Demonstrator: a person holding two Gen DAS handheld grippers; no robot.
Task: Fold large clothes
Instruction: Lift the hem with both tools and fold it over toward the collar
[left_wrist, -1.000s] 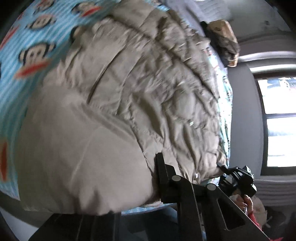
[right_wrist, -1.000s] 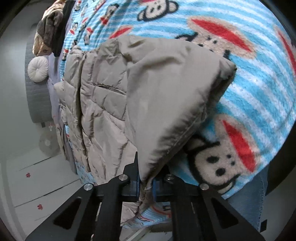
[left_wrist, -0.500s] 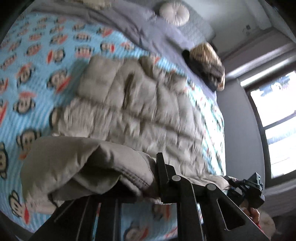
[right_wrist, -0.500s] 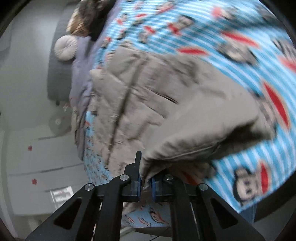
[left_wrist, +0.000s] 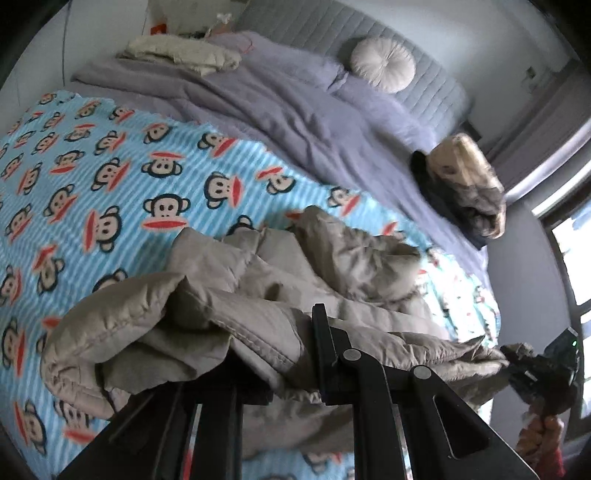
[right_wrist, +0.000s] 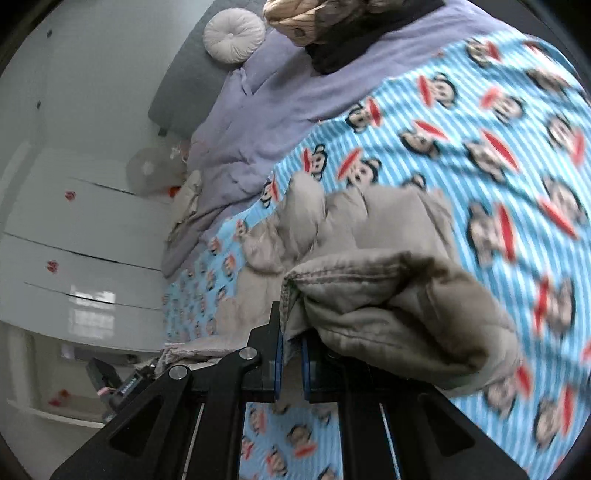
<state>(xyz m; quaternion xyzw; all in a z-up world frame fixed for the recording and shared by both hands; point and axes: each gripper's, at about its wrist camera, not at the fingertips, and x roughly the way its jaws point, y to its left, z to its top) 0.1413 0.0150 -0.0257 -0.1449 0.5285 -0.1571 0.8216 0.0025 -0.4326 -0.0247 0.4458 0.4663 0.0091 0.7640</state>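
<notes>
A beige quilted puffer jacket (left_wrist: 303, 280) lies bunched on the blue monkey-print blanket (left_wrist: 110, 177). My left gripper (left_wrist: 284, 365) is shut on one bottom corner of the jacket, whose fabric drapes over and hides the left finger. My right gripper (right_wrist: 290, 354) is shut on the other corner of the jacket (right_wrist: 388, 306), the hem pinched between the blue pads (right_wrist: 277, 358). Both held corners are lifted above the blanket (right_wrist: 498, 155), and the jacket's far part rests on it. The right gripper also shows at the right edge of the left wrist view (left_wrist: 539, 373).
A lilac duvet (left_wrist: 295, 107) covers the head of the bed, with a round white cushion (left_wrist: 382, 64) against the grey headboard. A pile of brown and black clothes (left_wrist: 461, 184) sits on the bed's right side. White wardrobe doors (right_wrist: 74, 221) stand on the left.
Both grippers have lifted the jacket's bottom corners and tilted up; the views now look along the bed toward the headboard. The jacket has bunched up, folding over itself.
</notes>
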